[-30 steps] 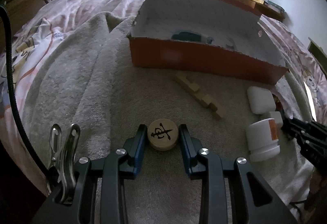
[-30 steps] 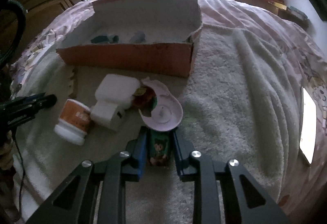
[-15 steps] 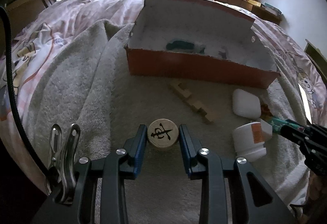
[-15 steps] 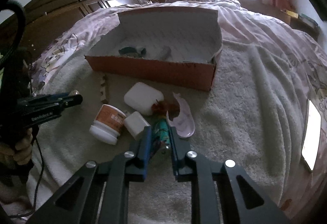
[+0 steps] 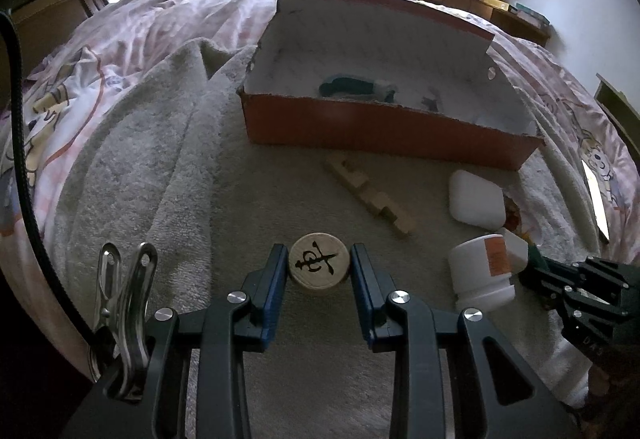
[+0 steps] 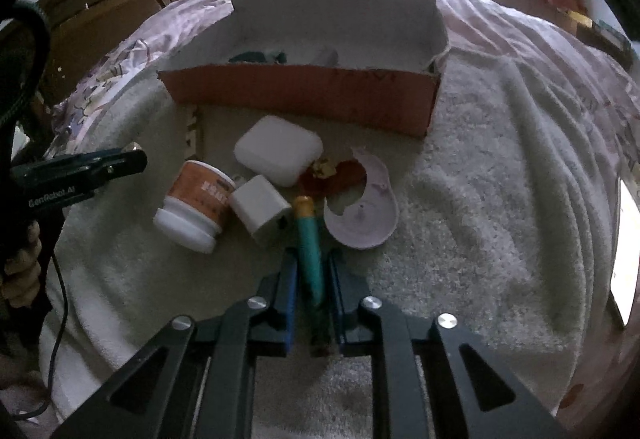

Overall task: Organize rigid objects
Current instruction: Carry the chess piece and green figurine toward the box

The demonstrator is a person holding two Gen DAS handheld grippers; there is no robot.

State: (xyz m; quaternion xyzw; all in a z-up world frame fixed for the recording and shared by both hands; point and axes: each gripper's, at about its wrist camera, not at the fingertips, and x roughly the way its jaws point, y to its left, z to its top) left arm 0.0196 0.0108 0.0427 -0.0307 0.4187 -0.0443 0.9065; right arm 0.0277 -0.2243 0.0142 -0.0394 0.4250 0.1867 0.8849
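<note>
Holding a dark teal object (image 5: 352,85), orange box (image 5: 384,129), white-lined, open-topped

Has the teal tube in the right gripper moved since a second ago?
Yes. The teal tube stood under the pink dish's near rim, its wide printed face showing; now it is beside the dish, pointing toward the orange box.
</note>
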